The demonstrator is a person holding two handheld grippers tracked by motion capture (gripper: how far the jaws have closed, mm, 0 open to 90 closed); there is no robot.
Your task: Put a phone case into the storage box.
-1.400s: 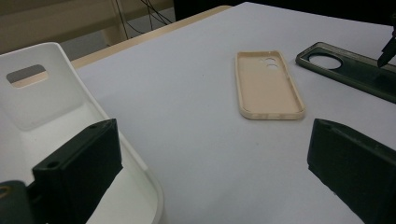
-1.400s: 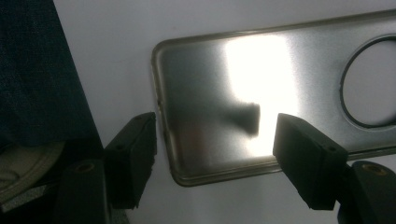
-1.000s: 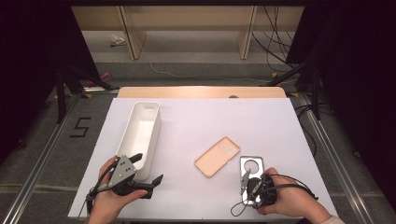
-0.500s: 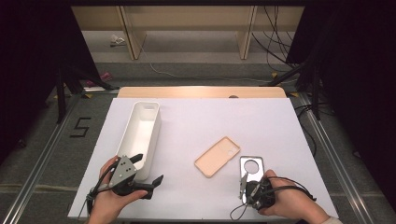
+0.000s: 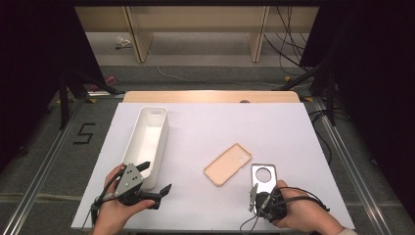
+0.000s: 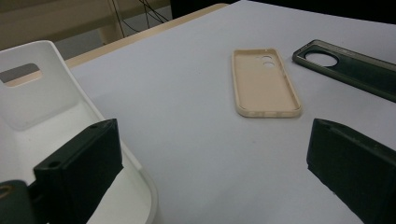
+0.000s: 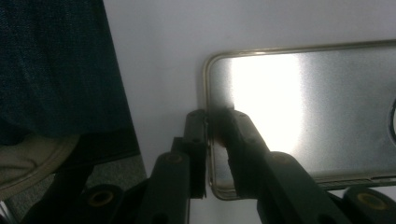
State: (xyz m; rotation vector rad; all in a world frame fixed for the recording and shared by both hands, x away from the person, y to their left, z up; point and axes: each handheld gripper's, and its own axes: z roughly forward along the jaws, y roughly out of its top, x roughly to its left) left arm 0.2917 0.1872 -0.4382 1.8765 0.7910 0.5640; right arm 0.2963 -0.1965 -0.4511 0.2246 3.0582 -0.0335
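Observation:
A grey phone case (image 5: pixel 263 175) lies near the table's front right, its shiny inside facing up (image 7: pixel 299 107). My right gripper (image 5: pixel 254 192) has just been closing its jaws, and they now pinch the near rim of that case (image 7: pixel 215 123). A beige phone case (image 5: pixel 227 164) lies just left of the grey one, hollow side up (image 6: pixel 264 84). My left gripper (image 5: pixel 157 176) rests at the front left, open, with nothing between its jaws (image 6: pixel 210 154). One of its jaws reaches over the near end of a white bin (image 5: pixel 165 132).
The white bin (image 6: pixel 46 102) is long and empty, running front to back on the white table (image 5: pixel 220 122). The grey case (image 6: pixel 355 70) also lies beyond the left gripper's far jaw. A wooden strip edges the table's back.
The right gripper's jaws have drawn together onto the grey case's near rim. Both hands and both cases have stayed where they were.

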